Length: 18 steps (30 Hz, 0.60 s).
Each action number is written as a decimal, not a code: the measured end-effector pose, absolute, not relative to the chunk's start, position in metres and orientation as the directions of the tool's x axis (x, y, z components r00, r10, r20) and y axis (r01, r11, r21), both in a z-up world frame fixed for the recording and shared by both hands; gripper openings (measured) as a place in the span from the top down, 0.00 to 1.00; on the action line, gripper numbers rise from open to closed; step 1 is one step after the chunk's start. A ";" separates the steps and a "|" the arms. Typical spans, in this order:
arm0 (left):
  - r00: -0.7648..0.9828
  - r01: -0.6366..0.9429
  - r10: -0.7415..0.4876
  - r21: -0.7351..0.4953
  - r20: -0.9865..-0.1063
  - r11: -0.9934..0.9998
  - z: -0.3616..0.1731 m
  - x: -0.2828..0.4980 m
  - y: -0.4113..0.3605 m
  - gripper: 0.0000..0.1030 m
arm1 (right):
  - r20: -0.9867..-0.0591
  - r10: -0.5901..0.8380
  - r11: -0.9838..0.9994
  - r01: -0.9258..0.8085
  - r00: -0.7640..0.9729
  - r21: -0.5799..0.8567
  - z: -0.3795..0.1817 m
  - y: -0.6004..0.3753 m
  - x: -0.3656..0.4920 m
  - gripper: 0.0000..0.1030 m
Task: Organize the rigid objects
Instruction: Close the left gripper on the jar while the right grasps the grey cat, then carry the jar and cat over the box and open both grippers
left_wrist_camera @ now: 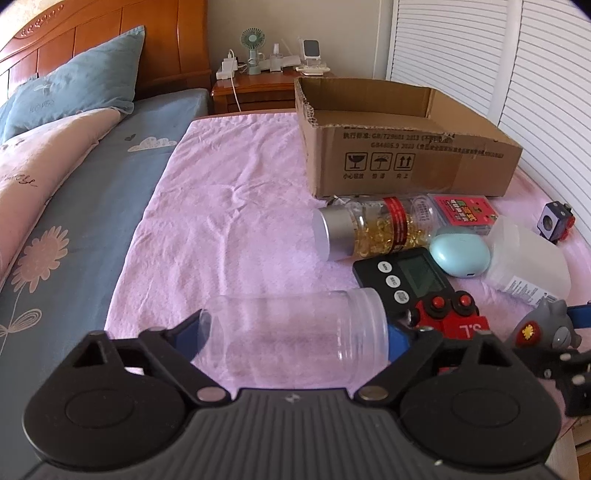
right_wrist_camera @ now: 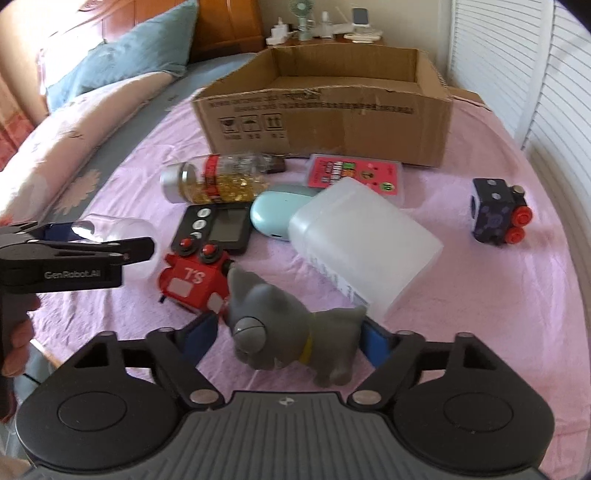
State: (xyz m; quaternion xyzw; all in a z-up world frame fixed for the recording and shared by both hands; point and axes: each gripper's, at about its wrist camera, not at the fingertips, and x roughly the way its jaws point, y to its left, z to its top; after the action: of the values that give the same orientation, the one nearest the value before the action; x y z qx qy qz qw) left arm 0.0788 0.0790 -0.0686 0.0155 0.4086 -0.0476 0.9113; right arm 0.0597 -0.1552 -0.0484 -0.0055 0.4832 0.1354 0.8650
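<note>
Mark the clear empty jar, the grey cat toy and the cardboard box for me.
clear empty jar (left_wrist_camera: pixel 295 332), left wrist view, mid-body.
grey cat toy (right_wrist_camera: pixel 295 332), right wrist view, neck.
cardboard box (right_wrist_camera: pixel 332 125), right wrist view, front wall.

clear jar (left_wrist_camera: pixel 295 339): transparent plastic, smooth, glossy.
capsule bottle (left_wrist_camera: pixel 373 229): clear glossy plastic, brushed matt metal-look cap.
cardboard box (left_wrist_camera: pixel 406 155): brown corrugated paperboard, matt, torn rough top edge.
pink towel (left_wrist_camera: pixel 229 206): soft cloth, wrinkled, matt.
grey cat toy (right_wrist_camera: pixel 291 328): matt rubbery-looking plastic.
earbud case (right_wrist_camera: pixel 277 212): smooth pale blue plastic, slight sheen.
translucent container (right_wrist_camera: pixel 362 243): frosted plastic.
headboard (left_wrist_camera: pixel 110 33): varnished glossy wood.
left claw (left_wrist_camera: pixel 295 332): matt black plastic, blue pads.
</note>
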 end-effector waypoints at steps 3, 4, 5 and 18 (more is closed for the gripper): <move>0.661 0.108 -0.079 -0.009 -0.746 0.994 -0.068 0.080 0.082 0.12 | -0.837 0.226 0.963 -0.241 0.497 0.117 -0.046 -0.156 0.059 0.24; 0.663 0.112 -0.078 -0.004 -0.745 0.994 -0.068 0.080 0.082 0.12 | -0.835 0.226 0.963 -0.245 0.501 0.114 -0.045 -0.156 0.058 0.24; 0.664 0.116 -0.076 0.003 -0.744 0.993 -0.067 0.080 0.082 0.12 | -0.835 0.226 0.962 -0.251 0.502 0.110 -0.044 -0.157 0.058 0.24; 0.683 0.231 -0.116 0.063 -0.721 0.971 -0.021 0.081 0.078 0.12 | -0.783 0.253 0.934 -0.355 0.568 0.044 0.001 -0.164 0.058 0.25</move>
State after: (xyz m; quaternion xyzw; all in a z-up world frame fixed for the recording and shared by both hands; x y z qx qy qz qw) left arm 0.0810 0.0780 -0.0206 0.0746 0.3865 -0.0949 0.9144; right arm 0.0584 -0.1643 0.0014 -0.0592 0.4317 0.1723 0.8834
